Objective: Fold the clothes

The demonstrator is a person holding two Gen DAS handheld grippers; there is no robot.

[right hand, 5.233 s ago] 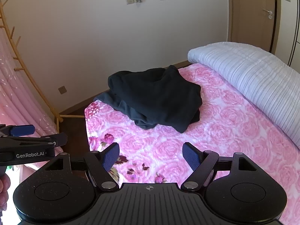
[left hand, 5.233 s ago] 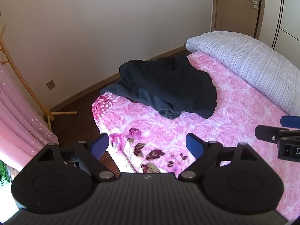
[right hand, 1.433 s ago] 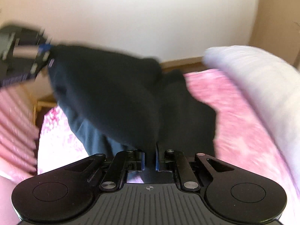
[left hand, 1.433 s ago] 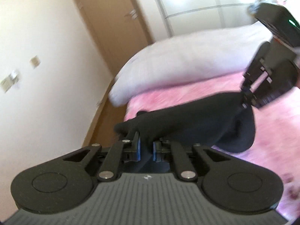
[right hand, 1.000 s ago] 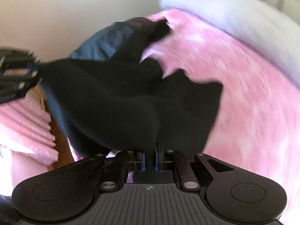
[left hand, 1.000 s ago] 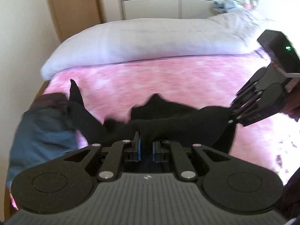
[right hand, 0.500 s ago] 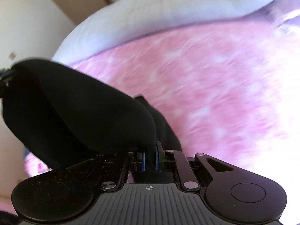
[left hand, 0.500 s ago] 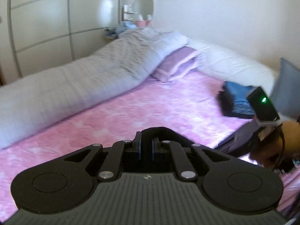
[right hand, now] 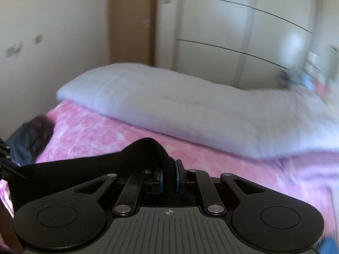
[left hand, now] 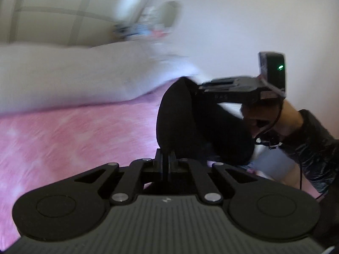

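Black garment (left hand: 180,114) over pink bedspread (left hand: 74,131)

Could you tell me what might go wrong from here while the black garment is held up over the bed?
1. The right hand-held gripper has its jaws opening with the black garment still between them, so that corner may slip out early.
2. Then the cloth would hang from the left hand-held gripper alone and bunch on the pink bedspread.
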